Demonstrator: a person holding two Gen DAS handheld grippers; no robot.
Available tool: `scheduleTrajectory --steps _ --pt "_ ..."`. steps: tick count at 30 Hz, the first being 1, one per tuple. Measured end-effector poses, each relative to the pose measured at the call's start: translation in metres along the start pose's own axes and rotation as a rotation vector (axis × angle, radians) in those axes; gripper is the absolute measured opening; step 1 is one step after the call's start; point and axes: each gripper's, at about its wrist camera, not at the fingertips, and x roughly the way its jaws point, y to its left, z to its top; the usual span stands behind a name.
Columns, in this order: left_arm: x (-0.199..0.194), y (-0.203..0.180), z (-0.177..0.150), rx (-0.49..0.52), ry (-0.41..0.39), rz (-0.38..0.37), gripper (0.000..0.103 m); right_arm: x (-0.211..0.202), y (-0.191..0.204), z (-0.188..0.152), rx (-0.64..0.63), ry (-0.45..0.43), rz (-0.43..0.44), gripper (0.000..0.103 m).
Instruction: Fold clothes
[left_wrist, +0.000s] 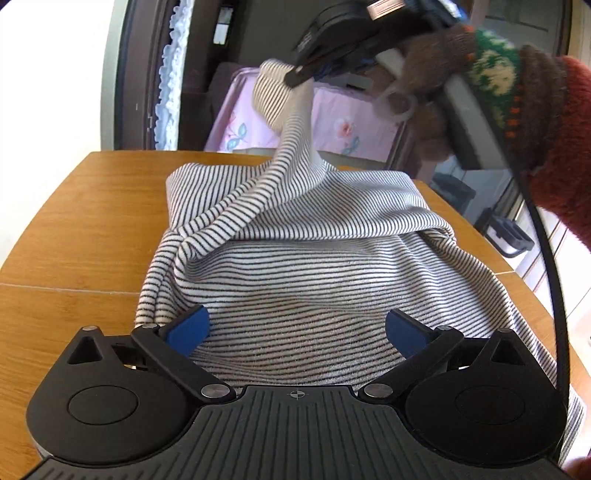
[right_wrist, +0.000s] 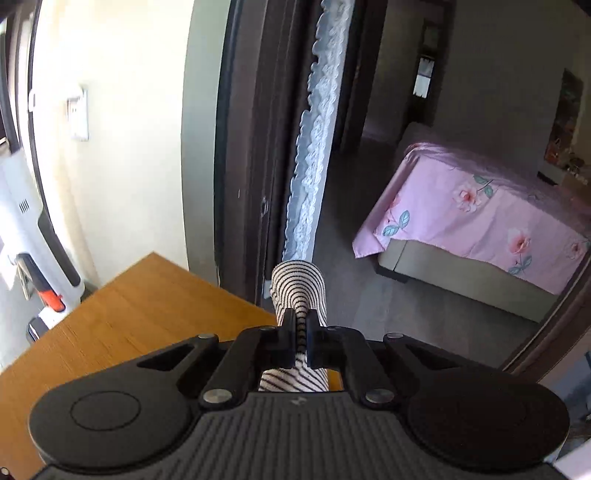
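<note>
Closest to my left wrist camera is my left gripper (left_wrist: 297, 330), its blue pads (left_wrist: 190, 328) spread wide apart and holding nothing. Between and just beyond them lies the striped shirt (left_wrist: 306, 266), spread over the wooden table (left_wrist: 85, 206), its near edge running under my fingers. Whether the pads touch the cloth I cannot tell. Farther off, one part of the shirt is drawn up off the table into a taut ridge that climbs to my right gripper (left_wrist: 295, 75), which hangs above the far edge of the table. My gloved hand (left_wrist: 480, 85), in patterned knit, grips that tool, and a black cable (left_wrist: 546, 236) trails down from it past the shirt's right side.

Seen from my right wrist camera, my right gripper (right_wrist: 301, 332) is pinched narrow on a fold of the striped shirt (right_wrist: 299, 284); the cloth bulges out beyond the fingertips and passes back between them. One corner of the table (right_wrist: 122, 314) sits below and to the left, and a bed with a pink floral sheet (right_wrist: 480, 214) stands in the room beyond
</note>
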Motion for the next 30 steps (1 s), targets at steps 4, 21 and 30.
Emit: scheduleTrajectory --steps 4,21,30 --pt "0.000 0.000 0.000 0.001 0.000 -0.005 0.103 -0.064 -0.040 -0.016 0.081 -0.070 0.003 0.004" --pt "0.000 -0.015 -0.001 0.075 0.039 0.049 0.103 -0.121 -0.148 -0.165 0.494 -0.008 -0.017 0.048" --pt "-0.016 -0.013 0.023 0.133 -0.024 0.050 0.103 -0.064 -0.132 -0.147 0.477 0.016 0.057 0.014"
